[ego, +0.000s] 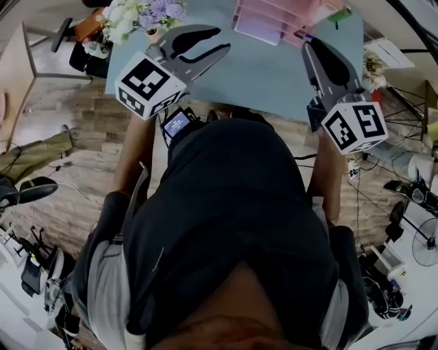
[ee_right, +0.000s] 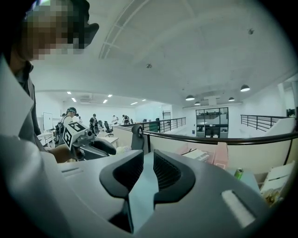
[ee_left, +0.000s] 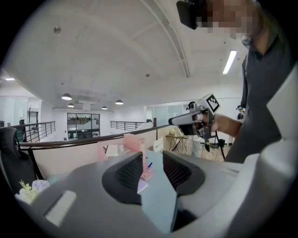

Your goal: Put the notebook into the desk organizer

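A pink desk organizer (ego: pixel 274 15) stands at the far edge of the blue-grey table (ego: pixel 274 75); it also shows in the left gripper view (ee_left: pixel 133 142). A flat lavender thing (ee_left: pixel 142 186) lies at its foot, with a blue pen beside it; I cannot tell whether it is the notebook. My left gripper (ego: pixel 222 39) hovers over the table's left part, and its jaws (ee_left: pixel 152 160) stand a little apart with nothing between them. Over the right edge, my right gripper (ego: pixel 311 44) shows only a narrow slit (ee_right: pixel 148 162), also empty. Both point up over the table.
A vase of pale flowers (ego: pixel 144 14) sits at the table's far left corner. A green can (ee_right: pixel 238 173) stands at the right. The person's dark torso fills the lower head view. Cables, bags and a fan (ego: pixel 424 243) lie on the floor around.
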Motion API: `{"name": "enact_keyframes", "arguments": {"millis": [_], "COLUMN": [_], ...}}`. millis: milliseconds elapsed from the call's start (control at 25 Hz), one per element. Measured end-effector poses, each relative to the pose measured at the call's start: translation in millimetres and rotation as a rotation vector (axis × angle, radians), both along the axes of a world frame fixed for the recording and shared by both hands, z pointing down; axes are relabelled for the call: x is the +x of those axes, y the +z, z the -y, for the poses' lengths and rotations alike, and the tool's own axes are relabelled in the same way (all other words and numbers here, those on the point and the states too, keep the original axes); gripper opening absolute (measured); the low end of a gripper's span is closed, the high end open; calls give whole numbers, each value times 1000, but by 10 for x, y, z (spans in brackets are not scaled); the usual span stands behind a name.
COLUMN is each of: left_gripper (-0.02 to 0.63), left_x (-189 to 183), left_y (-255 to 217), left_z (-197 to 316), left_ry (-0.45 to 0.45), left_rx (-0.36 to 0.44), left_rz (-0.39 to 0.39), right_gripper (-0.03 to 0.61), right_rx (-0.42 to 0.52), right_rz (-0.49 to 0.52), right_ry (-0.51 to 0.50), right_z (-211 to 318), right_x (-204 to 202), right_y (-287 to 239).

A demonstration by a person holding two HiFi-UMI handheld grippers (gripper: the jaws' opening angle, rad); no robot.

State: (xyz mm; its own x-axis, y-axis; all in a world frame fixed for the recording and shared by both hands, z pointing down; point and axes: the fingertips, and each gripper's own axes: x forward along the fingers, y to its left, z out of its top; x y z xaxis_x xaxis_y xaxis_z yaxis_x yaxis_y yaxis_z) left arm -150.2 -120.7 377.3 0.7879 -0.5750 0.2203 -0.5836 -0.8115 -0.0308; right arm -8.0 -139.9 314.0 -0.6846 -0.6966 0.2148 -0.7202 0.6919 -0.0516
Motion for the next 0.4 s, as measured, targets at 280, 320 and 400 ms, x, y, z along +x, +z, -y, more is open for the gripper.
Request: {"name": "enact_keyframes", "arguments": {"millis": [280, 320, 400], "left_gripper": [193, 193, 193], "left_x": [103, 108, 118], "left_y": [152, 177, 223], "left_z": [-83, -88, -96], "left_ry": [18, 19, 22], "left_rx": [-38, -43, -55], "left_rz": [-4, -4, -5], "right_gripper": [69, 71, 70], "right_rx": [-4, -7, -12], "right_rz": [12, 11, 9], "right_ry": [13, 14, 14], "right_z": [6, 14, 31], "right_x": [88, 87, 84], "right_y": [53, 65, 86]}}
